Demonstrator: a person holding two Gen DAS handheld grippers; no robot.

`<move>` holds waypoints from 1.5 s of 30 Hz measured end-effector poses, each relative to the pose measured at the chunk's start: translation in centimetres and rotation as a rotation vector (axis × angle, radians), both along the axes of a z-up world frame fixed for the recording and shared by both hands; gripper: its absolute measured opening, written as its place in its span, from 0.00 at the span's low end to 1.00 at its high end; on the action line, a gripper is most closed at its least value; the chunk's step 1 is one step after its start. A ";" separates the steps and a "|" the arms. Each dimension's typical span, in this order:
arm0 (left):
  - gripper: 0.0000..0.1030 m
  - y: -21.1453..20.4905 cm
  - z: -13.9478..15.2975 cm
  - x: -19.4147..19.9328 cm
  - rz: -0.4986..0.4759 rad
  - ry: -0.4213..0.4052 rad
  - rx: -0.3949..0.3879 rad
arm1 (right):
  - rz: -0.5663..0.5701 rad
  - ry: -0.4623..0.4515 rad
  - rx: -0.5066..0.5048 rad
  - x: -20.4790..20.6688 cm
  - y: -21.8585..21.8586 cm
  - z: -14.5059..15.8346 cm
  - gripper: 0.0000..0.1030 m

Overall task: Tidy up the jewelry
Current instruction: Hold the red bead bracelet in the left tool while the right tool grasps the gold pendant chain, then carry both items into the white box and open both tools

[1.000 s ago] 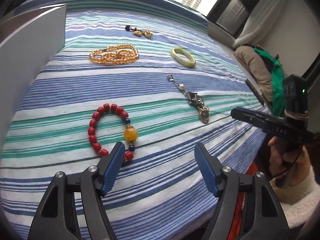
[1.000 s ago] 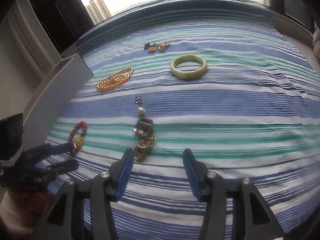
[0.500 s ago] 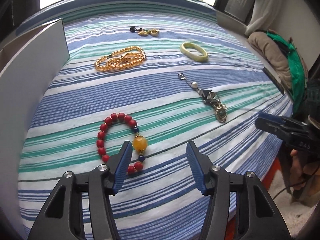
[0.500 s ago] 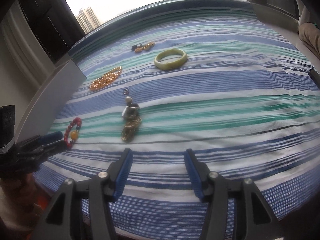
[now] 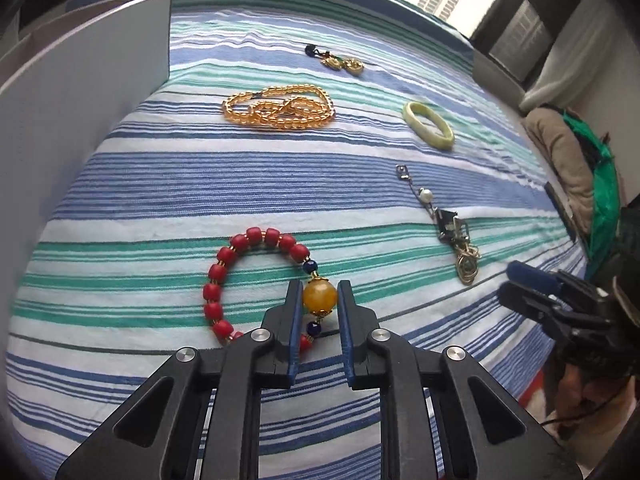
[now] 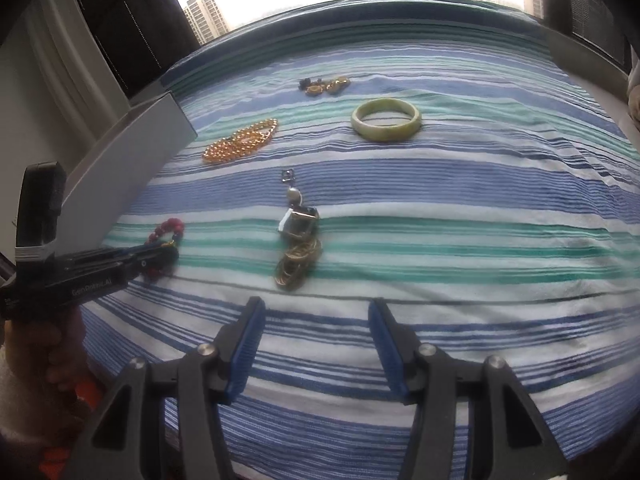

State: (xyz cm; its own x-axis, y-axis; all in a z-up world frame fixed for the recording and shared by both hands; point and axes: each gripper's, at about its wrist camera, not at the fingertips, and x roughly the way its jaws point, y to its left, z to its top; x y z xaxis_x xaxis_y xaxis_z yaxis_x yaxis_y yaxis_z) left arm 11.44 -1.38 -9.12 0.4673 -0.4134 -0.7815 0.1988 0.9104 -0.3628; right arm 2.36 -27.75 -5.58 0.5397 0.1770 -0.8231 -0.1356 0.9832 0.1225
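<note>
Left hand-held gripper (image 5: 319,298) is nearly closed, its blue pads pinching the big amber bead of the red-beaded bracelet with two small dark blue beads (image 5: 256,280). The bracelet lies flat on the blue, green and white striped cloth-covered surface (image 5: 160,184), at its near-left part.

Using the red bracelet as landmark: beyond it lies the coiled strand of small golden-orange beads (image 5: 280,107). Further beyond and slightly right sits the pair of gold earrings with dark tops (image 5: 338,61). To the right lies the silver chain pendant with a pearl, a dark square piece and a bundle of gold rings (image 5: 448,226). Beyond and right of that is the pale green jade-like bangle (image 5: 428,125). To the left stands a plain grey box wall (image 5: 80,100).

Right hand-held gripper (image 6: 316,308) is wide open and holds nothing; it hovers over the near edge of the cloth, just short of the pendant's gold rings, right of the bracelet.

Readable writing: in the right wrist view, the side of the left tool shows pale lettering, roughly "GenRobot.AI", blurred. No other legible text on the jewelry.
</note>
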 end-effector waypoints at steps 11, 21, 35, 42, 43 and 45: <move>0.15 3.5 3.8 -2.6 0.047 -0.056 -0.118 | 0.005 -0.012 -0.055 2.9 1.8 -0.1 0.19; 0.15 9.0 8.8 -5.3 0.142 -0.112 -0.251 | 0.077 -0.053 0.100 3.3 1.6 7.5 0.15; 0.15 23.2 20.1 -11.5 0.436 -0.343 -0.260 | 0.384 -0.192 0.223 8.0 14.1 18.3 0.06; 0.15 30.6 19.4 -13.5 0.646 -0.321 -0.135 | 0.608 -0.210 0.274 9.7 25.6 20.9 0.06; 0.15 31.2 18.7 -13.6 0.673 -0.308 -0.123 | 0.634 -0.203 0.276 9.9 27.2 20.7 0.06; 0.15 32.5 17.0 -13.6 0.717 -0.268 -0.102 | 0.680 -0.168 0.276 10.5 30.4 19.5 0.06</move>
State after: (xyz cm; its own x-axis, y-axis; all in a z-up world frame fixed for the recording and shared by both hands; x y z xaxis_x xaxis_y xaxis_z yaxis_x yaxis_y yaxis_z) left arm -2.18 31.09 7.90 0.8159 -0.0023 -0.5782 -0.3341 0.8143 -0.4747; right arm 12.86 2.64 13.89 0.3522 0.7042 -0.6164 -0.7407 0.6124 0.2764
